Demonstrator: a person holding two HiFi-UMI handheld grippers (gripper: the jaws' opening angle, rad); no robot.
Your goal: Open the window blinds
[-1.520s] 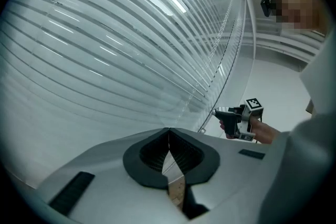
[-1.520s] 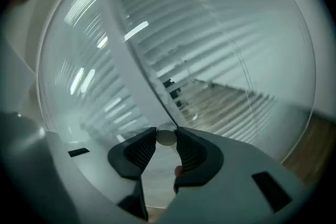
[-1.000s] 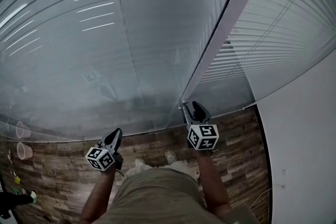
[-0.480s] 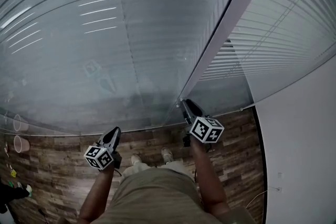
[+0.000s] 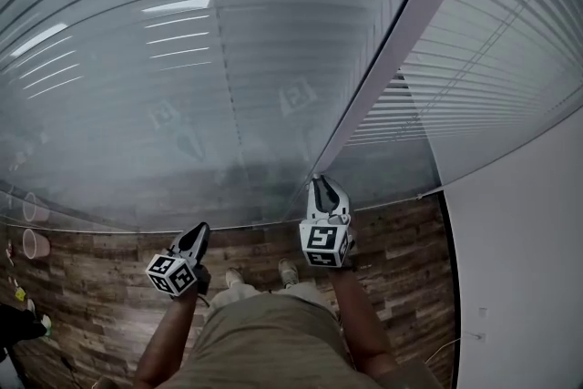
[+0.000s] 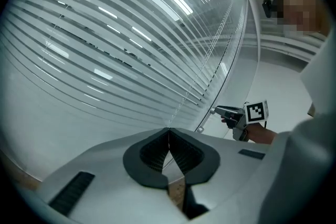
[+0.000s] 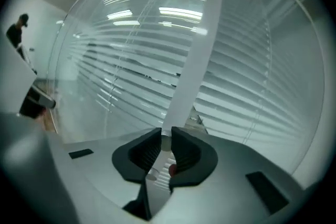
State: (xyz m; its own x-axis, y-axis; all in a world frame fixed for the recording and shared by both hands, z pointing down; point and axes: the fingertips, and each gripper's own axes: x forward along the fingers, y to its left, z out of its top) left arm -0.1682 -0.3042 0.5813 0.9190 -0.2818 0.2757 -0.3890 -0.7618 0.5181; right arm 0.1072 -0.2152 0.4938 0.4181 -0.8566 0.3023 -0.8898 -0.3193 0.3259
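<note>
Before the lowered window blinds, the left gripper hangs clenched and empty. To its right, the right gripper, jaws just closing, clamps the clear wand beside the white frame post.

White blinds, clear wand, wood-grain floor

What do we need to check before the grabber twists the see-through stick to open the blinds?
1. Right gripper pinching the clear plastic blind wand: ok, its jaws have just been closing and the wand sits between them.
2. Wand straight in the grip: cannot tell.
3. Left gripper shut, empty, off to the side: ok.
4. White horizontal blind slats opened: not ok, they look closed.
</note>
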